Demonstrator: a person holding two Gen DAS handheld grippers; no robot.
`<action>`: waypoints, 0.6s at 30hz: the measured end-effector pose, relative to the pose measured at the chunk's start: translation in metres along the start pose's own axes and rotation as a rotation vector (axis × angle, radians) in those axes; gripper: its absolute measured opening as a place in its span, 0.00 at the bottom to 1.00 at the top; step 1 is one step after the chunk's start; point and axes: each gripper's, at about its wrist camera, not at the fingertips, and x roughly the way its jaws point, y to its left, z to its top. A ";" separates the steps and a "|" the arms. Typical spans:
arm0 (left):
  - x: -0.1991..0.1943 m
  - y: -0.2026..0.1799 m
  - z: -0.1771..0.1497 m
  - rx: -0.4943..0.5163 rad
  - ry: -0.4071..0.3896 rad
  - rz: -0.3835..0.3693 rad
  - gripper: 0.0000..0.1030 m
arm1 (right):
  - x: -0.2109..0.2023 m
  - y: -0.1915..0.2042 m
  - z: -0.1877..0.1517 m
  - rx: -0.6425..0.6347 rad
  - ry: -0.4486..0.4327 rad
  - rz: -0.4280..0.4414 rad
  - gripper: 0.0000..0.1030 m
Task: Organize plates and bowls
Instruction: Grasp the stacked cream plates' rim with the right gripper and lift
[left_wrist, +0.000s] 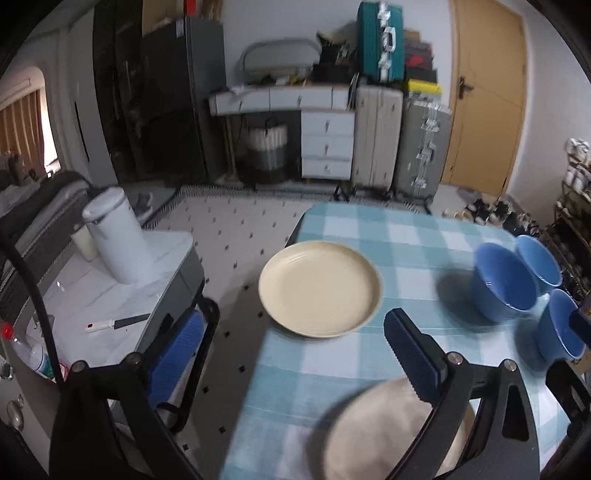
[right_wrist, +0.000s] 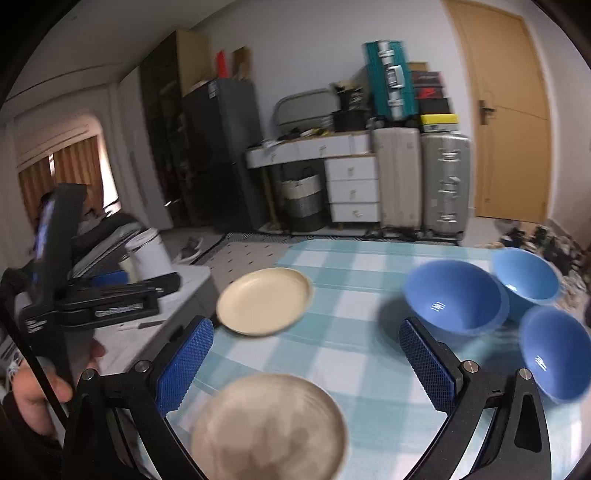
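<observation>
both wide open, empty: left claw, right claw, above checked-cloth table with round cream plate, three blue bowls.

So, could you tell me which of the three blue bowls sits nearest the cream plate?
The largest blue bowl, leftmost of the three; the other two bowls sit farther from the cream plate.

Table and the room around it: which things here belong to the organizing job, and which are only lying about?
Belong to the job:
cream plate
blurred pale plate
three blue bowls

Just lying about:
white canister
suitcases
white drawers
</observation>
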 end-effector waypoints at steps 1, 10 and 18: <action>0.013 0.005 0.006 -0.003 0.035 -0.006 0.97 | 0.013 0.009 0.009 -0.023 0.014 0.003 0.99; 0.118 0.054 0.031 -0.194 0.279 -0.099 0.96 | 0.124 0.045 0.063 -0.058 0.185 0.055 0.99; 0.183 0.066 0.033 -0.200 0.421 -0.115 0.96 | 0.233 0.032 0.084 -0.034 0.328 0.015 0.93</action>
